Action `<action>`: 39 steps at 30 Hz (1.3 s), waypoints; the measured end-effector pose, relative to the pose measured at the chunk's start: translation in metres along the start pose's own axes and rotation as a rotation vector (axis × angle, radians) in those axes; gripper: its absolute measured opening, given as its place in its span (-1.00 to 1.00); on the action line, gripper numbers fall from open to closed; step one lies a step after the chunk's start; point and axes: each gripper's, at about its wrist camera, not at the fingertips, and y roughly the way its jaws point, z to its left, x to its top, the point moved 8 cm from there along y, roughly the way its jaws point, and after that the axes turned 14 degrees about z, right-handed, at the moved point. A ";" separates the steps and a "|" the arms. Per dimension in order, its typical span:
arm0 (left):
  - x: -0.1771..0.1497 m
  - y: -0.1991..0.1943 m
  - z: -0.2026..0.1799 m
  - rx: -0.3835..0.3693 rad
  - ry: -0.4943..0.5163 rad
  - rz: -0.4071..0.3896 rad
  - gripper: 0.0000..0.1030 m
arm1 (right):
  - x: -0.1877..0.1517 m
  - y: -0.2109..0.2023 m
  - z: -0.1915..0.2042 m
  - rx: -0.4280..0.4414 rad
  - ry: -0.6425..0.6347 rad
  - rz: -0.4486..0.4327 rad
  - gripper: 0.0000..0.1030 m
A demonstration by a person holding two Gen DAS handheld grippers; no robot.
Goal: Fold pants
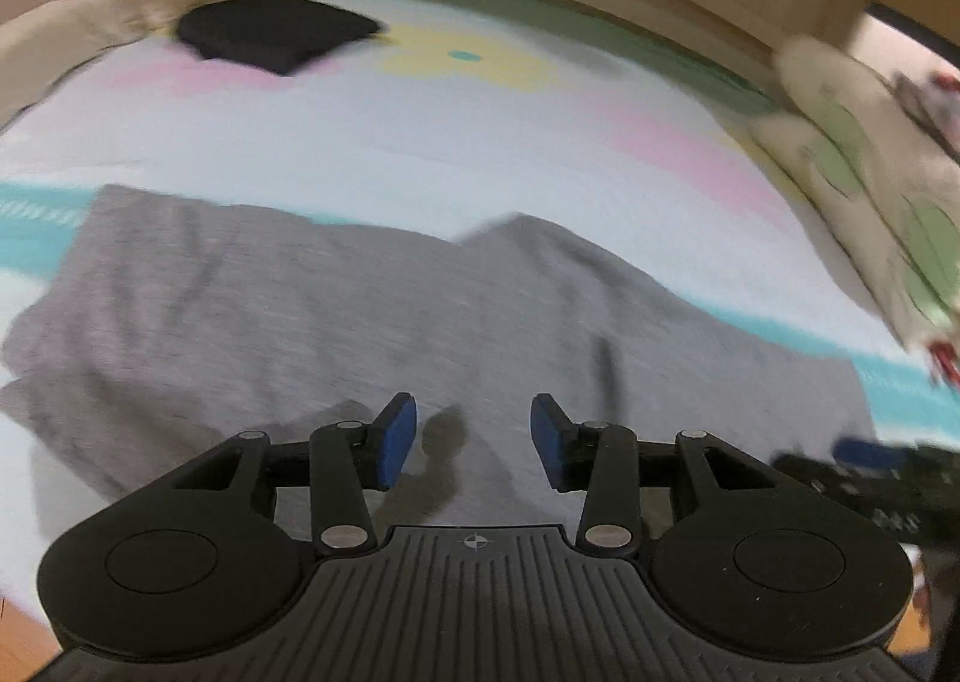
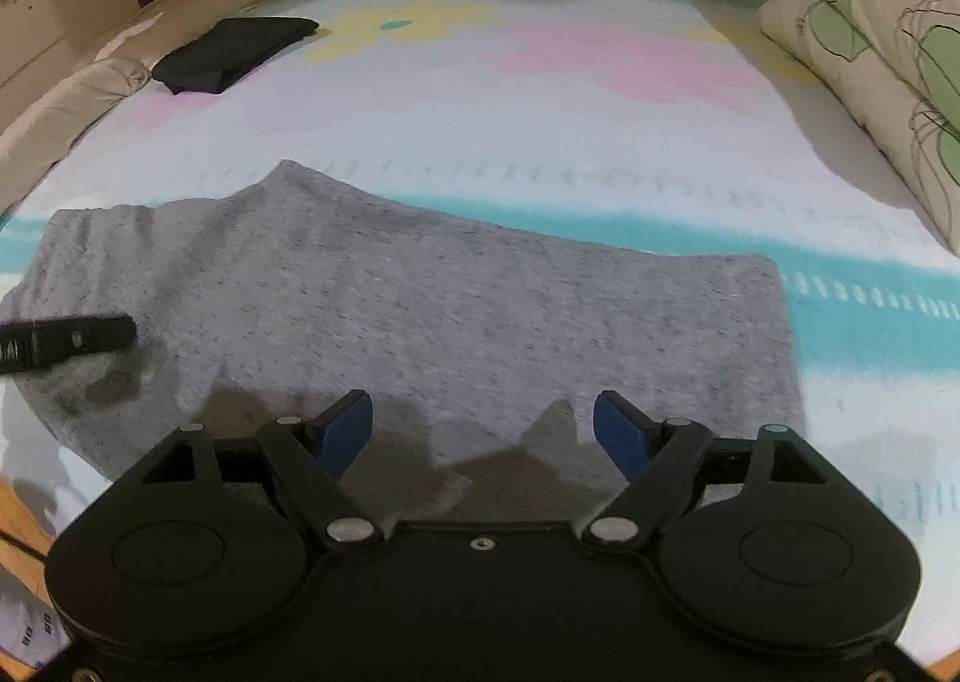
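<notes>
On the bed (image 2: 600,100), grey pants (image 2: 420,310) lie folded across the pastel sheet. Left tongs (image 1: 474,436) and right tongs (image 2: 483,430) hover above the near edge, both spread open, empty. Black folded garment (image 2: 231,52) far left; pillows (image 2: 870,40) right.

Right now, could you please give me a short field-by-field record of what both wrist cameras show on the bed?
surface: pastel patterned bed sheet
garment: grey heathered knit pants, laid across the sheet, partly folded
left gripper: open, above the pants, holding nothing
right gripper: open, above the pants' near edge, holding nothing
also present: folded black cloth at far left; floral cream pillows at right
</notes>
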 end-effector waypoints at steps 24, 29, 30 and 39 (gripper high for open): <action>-0.003 0.022 0.041 0.122 -0.025 0.068 0.15 | 0.067 0.041 0.075 0.058 -0.053 -0.019 0.59; -0.003 0.023 0.042 0.106 -0.044 0.071 0.17 | 0.088 0.063 0.084 0.067 -0.061 -0.006 0.33; -0.003 0.023 0.043 0.100 -0.049 0.071 0.17 | 0.094 0.072 0.084 0.059 -0.067 0.013 0.06; -0.001 0.023 0.049 0.071 -0.062 0.077 0.17 | 0.135 0.107 0.063 -0.022 0.030 0.060 -0.09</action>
